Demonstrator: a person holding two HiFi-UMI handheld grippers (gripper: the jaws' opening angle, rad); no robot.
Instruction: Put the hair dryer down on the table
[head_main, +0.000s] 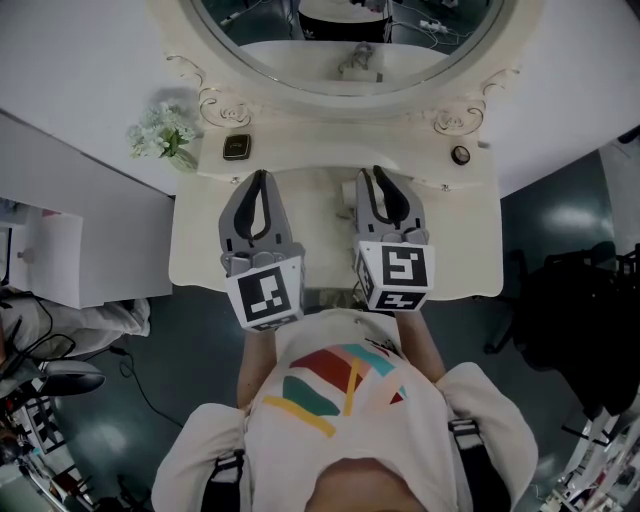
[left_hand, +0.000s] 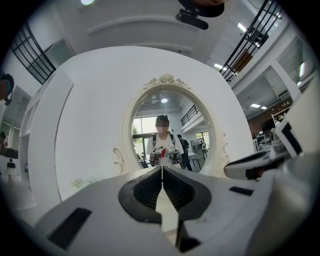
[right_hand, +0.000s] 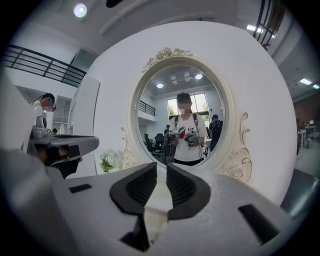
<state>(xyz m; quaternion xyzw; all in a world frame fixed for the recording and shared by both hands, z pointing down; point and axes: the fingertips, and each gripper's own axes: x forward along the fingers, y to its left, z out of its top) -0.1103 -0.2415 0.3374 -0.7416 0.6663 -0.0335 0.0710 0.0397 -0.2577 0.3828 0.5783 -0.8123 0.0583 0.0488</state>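
White dressing table with an oval mirror fills the scene, and both grippers hover over its top, pointing at the mirror. The right gripper has its jaws nearly together, with a narrow gap at the tips and nothing between them. The left gripper has its jaws pressed together, tip on tip, and is also empty. So neither tool carries the hair dryer. Just beside the right gripper, on the side toward the left one, a small pale thing lies on the table. It may be part of the hair dryer, but it is too small and too much covered to tell, and its long axis cannot be read. If so, the right hand is the nearer one and the putting-down looks done.
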